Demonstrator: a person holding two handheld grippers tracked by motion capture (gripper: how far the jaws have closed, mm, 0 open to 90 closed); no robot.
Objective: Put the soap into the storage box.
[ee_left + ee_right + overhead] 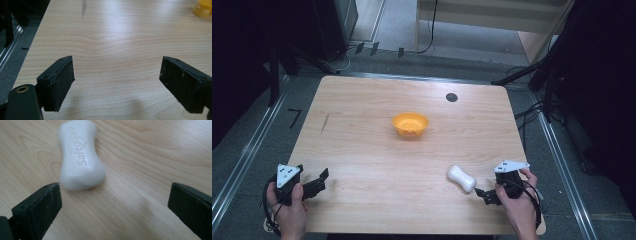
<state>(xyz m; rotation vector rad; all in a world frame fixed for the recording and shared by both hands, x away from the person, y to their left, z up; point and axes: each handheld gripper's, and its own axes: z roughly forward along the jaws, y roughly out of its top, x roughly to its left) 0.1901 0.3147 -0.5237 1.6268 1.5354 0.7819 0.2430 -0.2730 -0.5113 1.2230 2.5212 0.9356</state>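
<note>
High view: right gripper (483, 194) jaws spread, just short of white soap bar (461, 178); left gripper (321, 179) spread, holding nothing.

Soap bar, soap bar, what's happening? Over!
Both hand-held grippers open: left, right. Soap bar lies flat on table, just ahead of right. Nothing between. Orange bowl mid-table.

White soap bar (81, 157) on table (155, 157), just beyond wide-spread tool (113, 207).

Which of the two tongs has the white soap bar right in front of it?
The right tongs: the soap bar lies just ahead of its open jaws. The left tongs, also open, face bare table.
</note>
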